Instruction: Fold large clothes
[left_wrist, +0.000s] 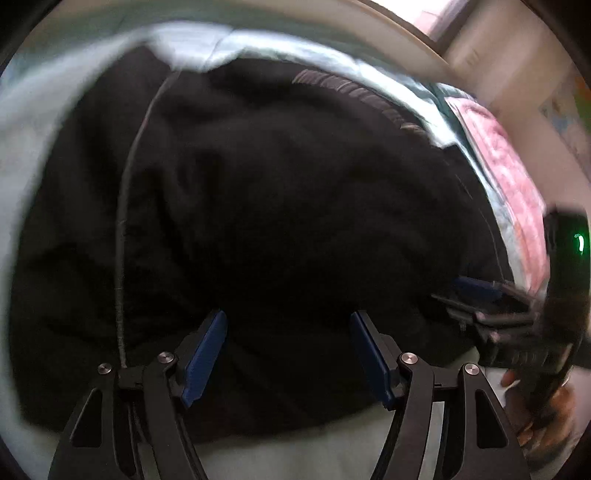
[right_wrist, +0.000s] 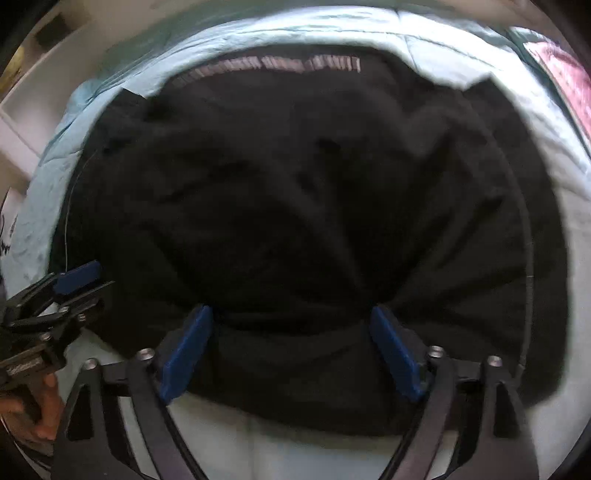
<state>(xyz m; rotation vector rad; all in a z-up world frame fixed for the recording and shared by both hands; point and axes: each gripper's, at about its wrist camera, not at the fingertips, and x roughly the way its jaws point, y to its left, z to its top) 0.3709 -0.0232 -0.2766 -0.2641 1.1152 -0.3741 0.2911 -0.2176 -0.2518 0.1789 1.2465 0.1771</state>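
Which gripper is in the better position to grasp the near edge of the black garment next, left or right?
Probably right. The right gripper is open with a raised fold of the black garment bunched between its pads. The left gripper is open over flat cloth.

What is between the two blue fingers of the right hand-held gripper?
A bunched fold of the black garment sits between them, seen in the right wrist view.

Black garment (right_wrist: 295, 206): soft matt cloth, fleecy, creased. Pale blue bedsheet (right_wrist: 332, 33): smooth thin cloth, slightly wrinkled. Gripper fingers (left_wrist: 376, 362): matt blue plastic pads, faintly ribbed, on semi-gloss black arms with shiny metal screws. Pink patterned cloth (left_wrist: 509, 177) at bed's far-right edge.
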